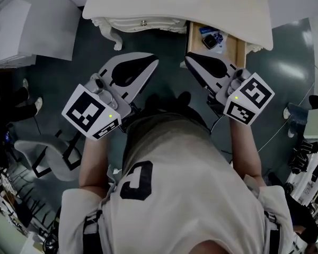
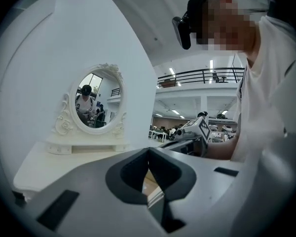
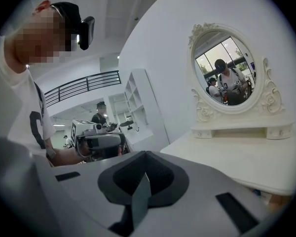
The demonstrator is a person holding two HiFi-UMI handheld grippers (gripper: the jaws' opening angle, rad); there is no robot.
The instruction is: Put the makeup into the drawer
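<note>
The person is holding both grippers out just in front of the dressing table (image 1: 175,4). The left gripper (image 1: 151,62) is pointing at the table's front edge, left of the drawer; its jaws are resting together at the tips and gripping nothing. The right gripper (image 1: 190,59) is hovering just below the drawer (image 1: 192,38), its jaws likewise pressed together and holding nothing. Neither gripper is touching the table. The drawer is standing pulled out on the right side of the table's front, and the makeup (image 1: 211,39) is lying inside it as small blue and dark items. On the tabletop's far side, an oval mirror (image 3: 227,70) is standing upright.
</note>
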